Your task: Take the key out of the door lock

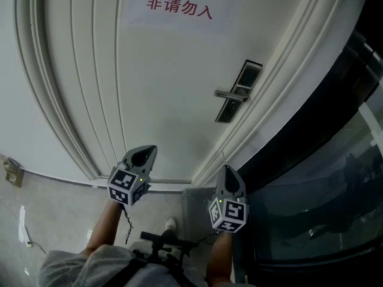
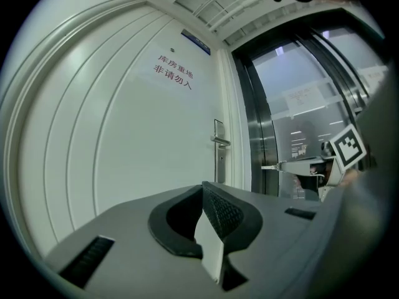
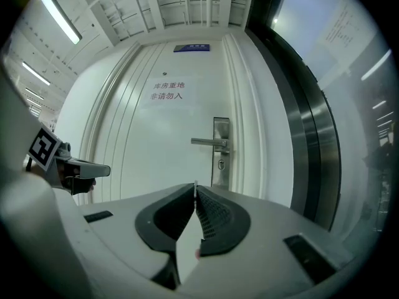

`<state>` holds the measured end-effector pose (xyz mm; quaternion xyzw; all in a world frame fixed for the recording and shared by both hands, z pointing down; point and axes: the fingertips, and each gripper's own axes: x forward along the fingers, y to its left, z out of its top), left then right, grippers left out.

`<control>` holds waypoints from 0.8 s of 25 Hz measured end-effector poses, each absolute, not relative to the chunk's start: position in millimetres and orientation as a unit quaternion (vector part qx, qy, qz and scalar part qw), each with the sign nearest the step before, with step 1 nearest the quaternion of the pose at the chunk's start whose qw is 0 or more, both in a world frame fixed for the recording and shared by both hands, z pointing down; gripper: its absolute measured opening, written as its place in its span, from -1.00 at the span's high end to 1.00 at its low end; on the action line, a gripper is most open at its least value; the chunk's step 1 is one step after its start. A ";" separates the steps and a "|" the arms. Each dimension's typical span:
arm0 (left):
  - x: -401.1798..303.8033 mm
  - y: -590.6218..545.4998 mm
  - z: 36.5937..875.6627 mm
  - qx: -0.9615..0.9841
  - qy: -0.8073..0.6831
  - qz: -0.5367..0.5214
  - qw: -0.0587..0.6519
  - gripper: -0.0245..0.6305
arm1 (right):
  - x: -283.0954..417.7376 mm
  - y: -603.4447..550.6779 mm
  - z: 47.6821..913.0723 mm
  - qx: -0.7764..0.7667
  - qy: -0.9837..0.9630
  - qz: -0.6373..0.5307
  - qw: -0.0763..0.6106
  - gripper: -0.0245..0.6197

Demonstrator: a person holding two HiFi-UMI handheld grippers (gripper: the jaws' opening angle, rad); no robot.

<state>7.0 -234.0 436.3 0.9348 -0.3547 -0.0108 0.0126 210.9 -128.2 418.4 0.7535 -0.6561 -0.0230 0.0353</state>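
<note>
Right gripper view gives me my best line on the target. The lock plate (image 3: 221, 151) sits near the right edge of the white door (image 3: 156, 142), its lever handle (image 3: 207, 142) points left, and a small keyhole (image 3: 221, 164) lies just beneath the lever. The key should be there, but from this far back I cannot make it out.

Both tools are well apart from the door. The right gripper (image 3: 195, 187) has its jaws brought together at the tips with nothing between them. The left gripper (image 2: 203, 189) reads the same in the left gripper view: pads meeting, empty. In the head view the two hang low and side by side, below the lock, with the right one on the lock's side of the door.

I judge this to be the approach, with nothing grasped yet. The right tool looks best placed for the pull. The next move calls for lifting it to keyhole height and closing the gap to the door. I then part the jaws, set them flat on either side of the key's head and pinch firmly. The draw should be straight back along the keyhole's axis, since a skewed pull may bind. The lever just above leaves little room, so I come in from below it.
</note>
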 end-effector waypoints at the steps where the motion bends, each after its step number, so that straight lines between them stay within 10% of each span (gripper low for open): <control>1: 6.2 -232.9 436.5 0.935 -0.355 -0.012 0.013 0.90 | 208.2 -126.4 418.8 0.752 -0.658 -0.025 0.035 0.86; 20: 8.8 -229.4 435.3 0.935 -0.355 -0.014 0.005 0.90 | 206.1 -128.1 420.2 0.742 -0.668 -0.032 0.042 0.86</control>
